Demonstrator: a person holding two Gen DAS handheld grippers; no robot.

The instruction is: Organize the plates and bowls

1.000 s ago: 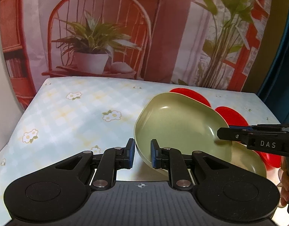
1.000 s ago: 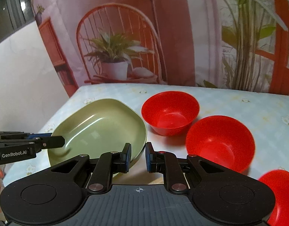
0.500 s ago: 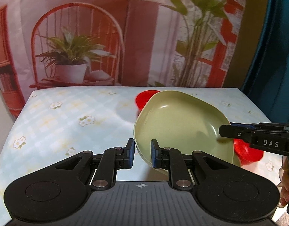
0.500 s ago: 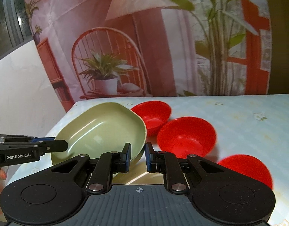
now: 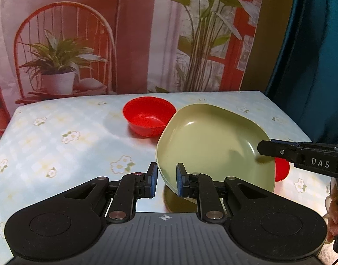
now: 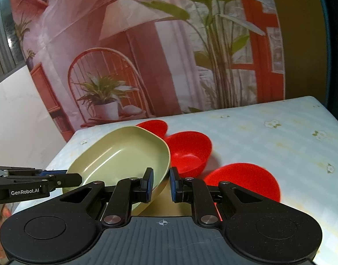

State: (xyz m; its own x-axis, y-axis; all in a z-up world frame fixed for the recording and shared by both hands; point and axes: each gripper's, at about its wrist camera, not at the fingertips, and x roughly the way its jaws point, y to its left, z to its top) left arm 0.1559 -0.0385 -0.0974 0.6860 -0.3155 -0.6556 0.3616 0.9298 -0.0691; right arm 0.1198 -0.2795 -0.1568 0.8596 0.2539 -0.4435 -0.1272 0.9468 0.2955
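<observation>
A pale green, rounded-square plate hangs tilted above the table, held by both grippers. My left gripper is shut on its near rim. My right gripper reaches in from the right and is shut on the opposite rim. In the right wrist view, the same plate sits with its rim between the pads of the right gripper, and the left gripper clamps its left edge. Three red bowls stand on the table behind and to the right of the plate.
The table has a light blue checked cloth with flowers. A printed backdrop hangs at its far edge and a teal curtain at the right. One red bowl stands at mid-table; another peeks from under the plate. A hand holds the right gripper.
Both grippers have carried the green plate to the right across the table, away from a second green plate seen under it earlier. The red bowls have slid leftward in both views.
</observation>
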